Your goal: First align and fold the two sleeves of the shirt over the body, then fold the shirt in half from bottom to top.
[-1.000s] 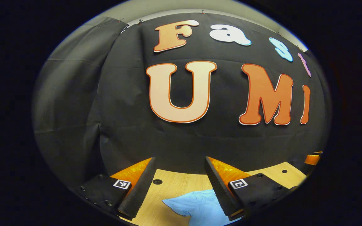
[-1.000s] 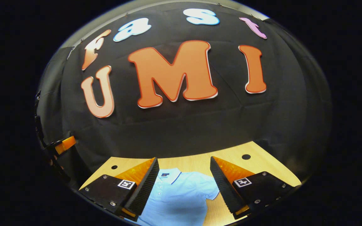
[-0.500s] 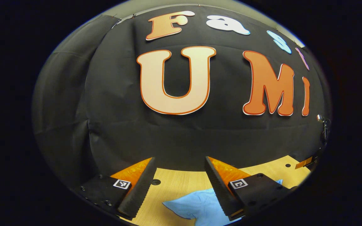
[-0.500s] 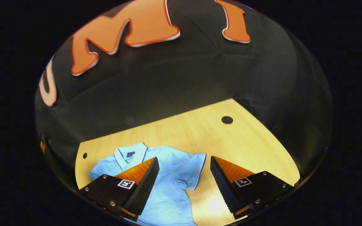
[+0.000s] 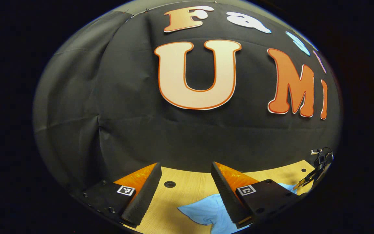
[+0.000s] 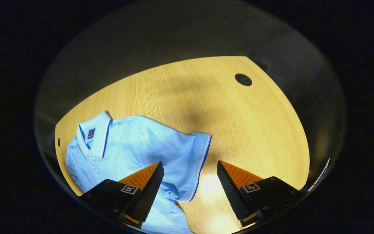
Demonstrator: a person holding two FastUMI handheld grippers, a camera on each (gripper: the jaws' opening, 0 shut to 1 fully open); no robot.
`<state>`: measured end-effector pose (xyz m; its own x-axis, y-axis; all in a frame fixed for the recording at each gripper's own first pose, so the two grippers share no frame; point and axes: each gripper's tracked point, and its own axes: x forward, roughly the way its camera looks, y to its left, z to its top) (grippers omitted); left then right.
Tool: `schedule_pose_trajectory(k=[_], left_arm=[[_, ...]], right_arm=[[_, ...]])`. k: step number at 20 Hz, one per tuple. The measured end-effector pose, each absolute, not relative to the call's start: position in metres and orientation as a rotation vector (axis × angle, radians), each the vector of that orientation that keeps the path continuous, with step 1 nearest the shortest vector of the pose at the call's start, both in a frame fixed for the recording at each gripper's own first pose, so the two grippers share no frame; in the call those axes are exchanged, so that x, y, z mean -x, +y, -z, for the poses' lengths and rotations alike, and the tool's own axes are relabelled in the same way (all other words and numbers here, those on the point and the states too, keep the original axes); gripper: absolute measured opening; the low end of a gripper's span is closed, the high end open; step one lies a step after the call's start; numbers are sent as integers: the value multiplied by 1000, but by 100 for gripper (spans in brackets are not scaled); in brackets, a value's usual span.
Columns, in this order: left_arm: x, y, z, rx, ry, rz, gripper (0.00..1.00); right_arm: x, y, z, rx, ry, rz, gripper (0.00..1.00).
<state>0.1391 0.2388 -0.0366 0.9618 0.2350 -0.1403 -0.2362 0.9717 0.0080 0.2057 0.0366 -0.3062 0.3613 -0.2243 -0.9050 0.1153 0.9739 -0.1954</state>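
In the left gripper view the left gripper (image 5: 185, 191) hangs wide-jawed and empty over the bench (image 5: 174, 196), a sleeve (image 5: 203, 211) of the shirt just right of its gap, while in the right gripper view the right gripper (image 6: 188, 191), equally wide and empty, straddles the other sleeve's cuff (image 6: 201, 162), the shirt (image 6: 131, 152) lying flat toward the bench's left edge.

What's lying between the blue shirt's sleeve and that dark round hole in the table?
Nothing: in the right gripper view, bare wood with a soft shadow runs from the sleeve to the hole.
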Motion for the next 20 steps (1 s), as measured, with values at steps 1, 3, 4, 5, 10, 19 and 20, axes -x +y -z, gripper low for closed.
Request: schedule_pose_trajectory(k=[1, 3, 4, 5, 10, 19, 20], left_arm=[[-137, 244, 40, 13, 149, -250, 98], [-133, 254, 45, 21, 164, -269, 98], [-130, 259, 49, 22, 169, -278, 98], [-130, 262, 50, 23, 175, -288, 98], [-127, 268, 66, 44, 211, -310, 99], [-122, 273, 67, 19, 231, -321, 98], [-122, 274, 66, 22, 230, -322, 98]], right_arm=[[-204, 31, 312, 116, 1195, 238, 99], [-202, 27, 321, 106, 1227, 252, 99], [-199, 29, 325, 93, 1249, 245, 99], [-204, 28, 324, 79, 1243, 240, 99], [-206, 33, 328, 60, 1247, 240, 83], [-207, 39, 318, 90, 1202, 192, 1], [-209, 46, 311, 88, 1184, 177, 1]])
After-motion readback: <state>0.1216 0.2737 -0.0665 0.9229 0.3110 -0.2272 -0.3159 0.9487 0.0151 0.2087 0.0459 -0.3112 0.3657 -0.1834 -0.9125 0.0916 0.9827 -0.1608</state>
